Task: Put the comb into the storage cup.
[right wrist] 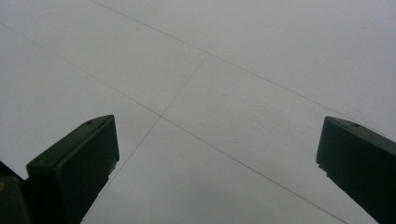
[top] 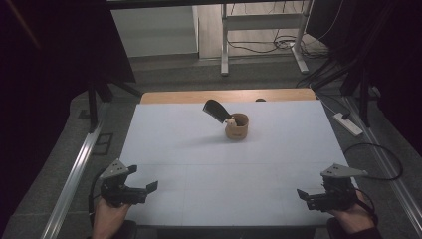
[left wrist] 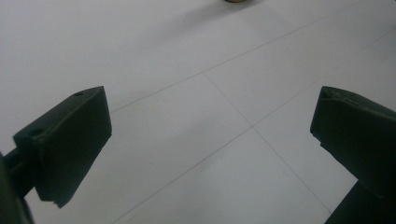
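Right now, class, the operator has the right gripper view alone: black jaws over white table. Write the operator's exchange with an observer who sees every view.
Operator: What lies ahead of me?
Observer: A tan cup stands toward the far middle of the table.
Operator: Is anything in it?
Observer: A dark utensil leans out of it, tilted left.
Operator: And the left gripper?
Observer: The left gripper is at the near left corner, jaws wide apart, holding nothing.

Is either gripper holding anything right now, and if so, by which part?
Nothing is held. The left gripper and right gripper are both open, apart from the cup.
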`<state>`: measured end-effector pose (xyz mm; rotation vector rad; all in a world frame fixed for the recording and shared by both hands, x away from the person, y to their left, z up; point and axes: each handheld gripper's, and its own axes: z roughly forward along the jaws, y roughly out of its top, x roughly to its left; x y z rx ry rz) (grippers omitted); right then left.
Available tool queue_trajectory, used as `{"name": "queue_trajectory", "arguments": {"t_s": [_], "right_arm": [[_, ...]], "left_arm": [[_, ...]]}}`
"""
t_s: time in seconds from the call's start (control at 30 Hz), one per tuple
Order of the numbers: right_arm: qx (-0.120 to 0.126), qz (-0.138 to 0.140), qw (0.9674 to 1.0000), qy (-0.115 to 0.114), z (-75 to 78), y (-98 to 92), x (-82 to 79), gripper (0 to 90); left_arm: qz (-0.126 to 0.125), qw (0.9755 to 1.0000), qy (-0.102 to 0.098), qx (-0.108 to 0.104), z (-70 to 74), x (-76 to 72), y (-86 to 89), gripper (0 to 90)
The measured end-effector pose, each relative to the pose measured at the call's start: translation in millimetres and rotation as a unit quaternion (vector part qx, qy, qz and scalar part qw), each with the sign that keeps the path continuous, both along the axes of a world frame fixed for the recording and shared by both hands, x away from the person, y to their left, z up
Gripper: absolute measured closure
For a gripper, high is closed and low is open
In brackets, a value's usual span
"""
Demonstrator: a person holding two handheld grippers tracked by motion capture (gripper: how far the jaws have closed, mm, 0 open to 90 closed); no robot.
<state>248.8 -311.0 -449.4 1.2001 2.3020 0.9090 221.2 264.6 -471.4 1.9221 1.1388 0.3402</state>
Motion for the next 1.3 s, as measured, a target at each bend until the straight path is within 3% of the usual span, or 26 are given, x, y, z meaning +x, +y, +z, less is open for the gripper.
{"name": "queue_trajectory", "arguments": {"t_s": [0.77, 1.0, 1.3], "right_arm": [[-0.001, -0.005, 1.0000, -0.001, 0.1, -0.1, 0.2, 0.0], [-0.001, -0.010, 0.9999, 0.000, 0.2, -0.2, 0.4, 0.0], [-0.004, -0.014, 0.9999, 0.001, -0.4, -0.4, 1.1, 0.0]], "left_arm": [[0.026, 0.9991, 0.013, 0.030, -6.2, -19.7, 6.3, 0.0], [0.030, 0.9980, 0.019, 0.051, -6.2, -22.0, 3.0, 0.0], [0.034, 0.9973, 0.030, 0.058, -6.8, -19.6, 1.0, 0.0]]}}
